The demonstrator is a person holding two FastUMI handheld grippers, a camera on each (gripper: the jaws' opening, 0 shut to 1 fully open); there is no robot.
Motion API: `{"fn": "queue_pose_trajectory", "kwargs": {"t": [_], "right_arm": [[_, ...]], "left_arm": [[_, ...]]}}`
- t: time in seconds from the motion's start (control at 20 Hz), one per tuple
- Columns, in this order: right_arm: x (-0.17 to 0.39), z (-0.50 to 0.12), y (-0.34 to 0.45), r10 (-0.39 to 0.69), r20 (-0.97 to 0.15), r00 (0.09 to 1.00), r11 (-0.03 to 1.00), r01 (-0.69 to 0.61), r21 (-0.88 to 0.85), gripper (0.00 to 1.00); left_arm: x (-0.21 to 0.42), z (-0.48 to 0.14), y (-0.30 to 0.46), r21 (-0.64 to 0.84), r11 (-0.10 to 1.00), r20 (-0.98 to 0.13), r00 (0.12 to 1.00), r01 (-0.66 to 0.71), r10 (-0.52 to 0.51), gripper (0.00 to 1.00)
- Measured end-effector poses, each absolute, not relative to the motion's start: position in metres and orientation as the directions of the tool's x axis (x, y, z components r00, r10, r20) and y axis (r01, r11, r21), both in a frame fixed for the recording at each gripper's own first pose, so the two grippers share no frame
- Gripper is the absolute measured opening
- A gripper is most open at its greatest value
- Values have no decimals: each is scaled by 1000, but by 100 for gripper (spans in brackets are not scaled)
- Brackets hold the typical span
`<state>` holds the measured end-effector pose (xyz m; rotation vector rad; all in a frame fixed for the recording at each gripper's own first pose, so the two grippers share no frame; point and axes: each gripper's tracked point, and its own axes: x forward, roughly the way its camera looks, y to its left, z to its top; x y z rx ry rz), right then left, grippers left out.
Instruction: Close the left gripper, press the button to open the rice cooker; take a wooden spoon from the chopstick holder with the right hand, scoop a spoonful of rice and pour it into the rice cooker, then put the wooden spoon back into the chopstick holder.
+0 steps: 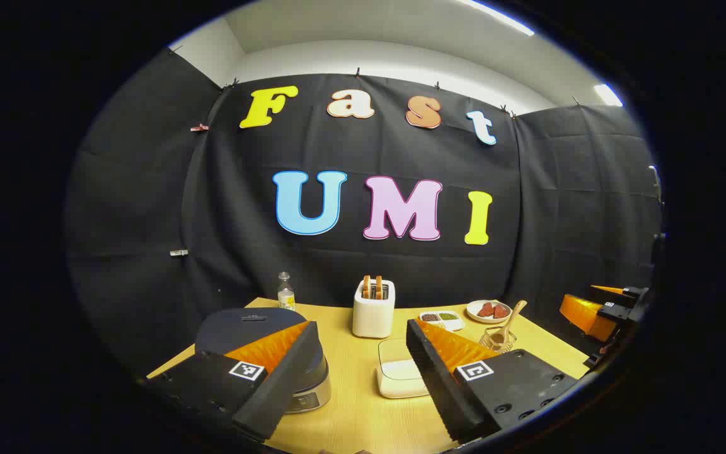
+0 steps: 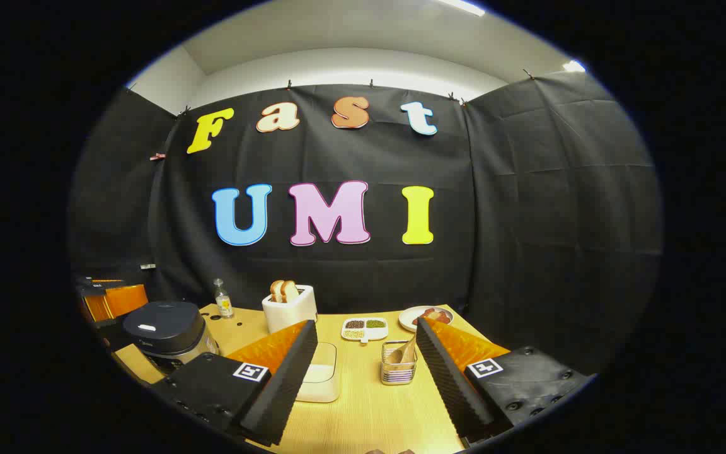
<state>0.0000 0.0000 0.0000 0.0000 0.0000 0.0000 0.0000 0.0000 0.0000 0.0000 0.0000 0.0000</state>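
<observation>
The dark-lidded rice cooker [image 1: 256, 328] stands shut at the table's left, partly behind my left gripper's near finger; in the right gripper view the rice cooker [image 2: 164, 331] sits far left. A wooden spoon [image 1: 509, 325] stands in the wire chopstick holder [image 2: 397, 366]. A white container of rice [image 1: 397, 375] lies mid-table, also seen as the rice container [image 2: 322, 375]. My left gripper [image 1: 363, 366] is open, held above the table with nothing between its fingers. My right gripper [image 2: 363, 372] is open too, short of the holder. The other gripper [image 1: 602, 309] shows at the far right.
A white toaster [image 1: 374, 306] with bread stands at the back, with a small bottle [image 1: 285, 293] to its left. A divided dish of grains [image 2: 364, 328] and a plate of red food [image 1: 489, 310] sit at the back right. The black cloth wall closes the table behind.
</observation>
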Motion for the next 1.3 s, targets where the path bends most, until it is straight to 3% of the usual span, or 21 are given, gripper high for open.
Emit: {"fn": "queue_pose_trajectory", "kwargs": {"t": [0.65,1.3], "right_arm": [[-15,0,-1,-3,10,1000,1000,3,2,99],[8,5,1,39,-34,999,999,-39,-3,99]], "left_arm": [[-9,-9,5,-3,1000,-15,1000,-6,6,95],[4,17,37,15,994,-27,994,-105,105,92]]}}
